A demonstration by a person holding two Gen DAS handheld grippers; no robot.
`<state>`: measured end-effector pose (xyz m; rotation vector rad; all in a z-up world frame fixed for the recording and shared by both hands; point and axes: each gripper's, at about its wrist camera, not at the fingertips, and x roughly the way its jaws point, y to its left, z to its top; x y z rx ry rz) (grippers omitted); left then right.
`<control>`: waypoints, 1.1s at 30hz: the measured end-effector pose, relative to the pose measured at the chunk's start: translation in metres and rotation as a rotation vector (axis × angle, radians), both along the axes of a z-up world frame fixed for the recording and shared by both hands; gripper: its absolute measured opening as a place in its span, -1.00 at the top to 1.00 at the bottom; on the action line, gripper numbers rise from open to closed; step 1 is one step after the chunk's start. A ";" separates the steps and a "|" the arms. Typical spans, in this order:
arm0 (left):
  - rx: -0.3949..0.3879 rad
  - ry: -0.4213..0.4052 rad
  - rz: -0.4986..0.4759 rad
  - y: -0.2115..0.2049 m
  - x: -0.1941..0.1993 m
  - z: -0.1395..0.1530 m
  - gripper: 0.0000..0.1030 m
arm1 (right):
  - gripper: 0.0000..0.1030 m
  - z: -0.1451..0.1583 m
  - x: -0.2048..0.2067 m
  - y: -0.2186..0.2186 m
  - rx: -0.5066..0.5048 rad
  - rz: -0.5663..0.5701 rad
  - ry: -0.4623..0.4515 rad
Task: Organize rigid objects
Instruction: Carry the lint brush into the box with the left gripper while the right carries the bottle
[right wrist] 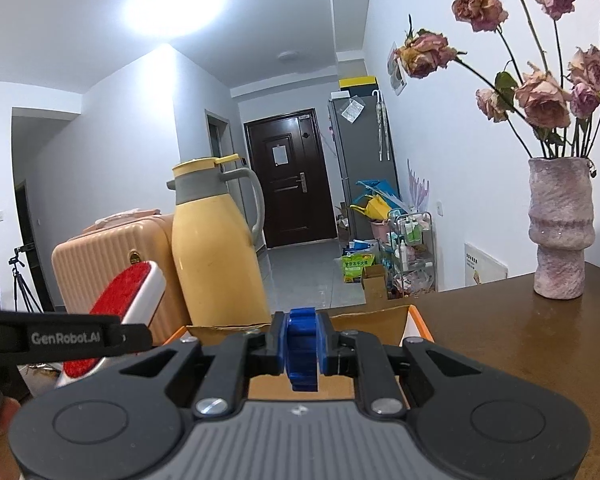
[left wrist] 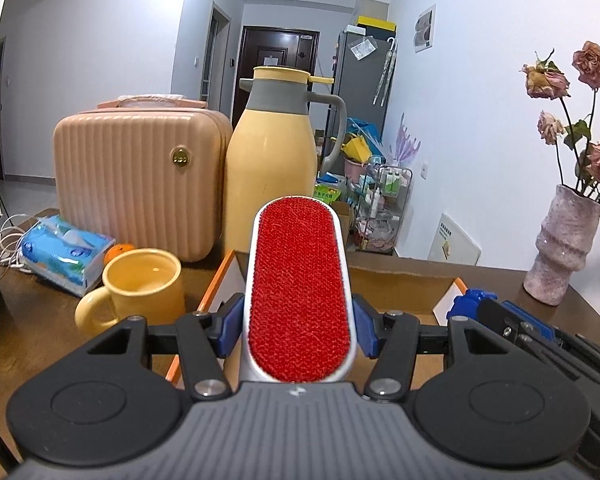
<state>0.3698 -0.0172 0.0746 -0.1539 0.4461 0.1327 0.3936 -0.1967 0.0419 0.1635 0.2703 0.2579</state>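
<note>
Nearest, the left gripper point(left wrist: 299, 320) is clamping a lint brush point(left wrist: 299, 292) between its blue pads: an oblong, round-ended body in glossy white plastic, faced with coarse red bristly fabric, pointing forward and tilting upward above a cardboard box point(left wrist: 396, 284).

Beside it, the right gripper point(right wrist: 302, 350) is sitting fully clenched, its ridged blue pads pressing together with nothing showing between them, also hovering over the box.

Box: brown corrugated card inside, white and orange outside, flaps standing open, resting on a dark brown wooden table point(left wrist: 40, 320) with a glossy grain.

Left of the box, a yellow ceramic mug point(left wrist: 140, 292), cylindrical with a loop handle, is standing upright. Just behind it an orange point(left wrist: 118, 251) is peeking out, next to a soft blue plastic tissue pack point(left wrist: 66, 252) and white cables point(left wrist: 6, 240).

Farther back, a tall yellow thermos jug point(left wrist: 270, 168), smooth, with a grey collar and grey handle, is standing just beside a pink ribbed hard-shell case point(left wrist: 140, 180).

Far right, a rough pinkish stone-textured vase point(right wrist: 560, 232), stepped in shape, is holding dried roses point(right wrist: 540, 96).
</note>
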 end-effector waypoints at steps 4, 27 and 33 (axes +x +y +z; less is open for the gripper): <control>0.012 -0.004 0.000 -0.002 0.017 -0.001 -0.10 | 0.72 -0.003 0.018 0.001 -0.005 -0.001 0.014; 0.021 0.131 -0.011 0.006 0.091 -0.032 -0.11 | 0.72 -0.021 0.068 0.004 -0.071 -0.009 0.101; 0.031 0.172 0.003 0.005 0.091 -0.035 -1.00 | 0.02 -0.021 0.072 -0.002 -0.091 -0.015 0.165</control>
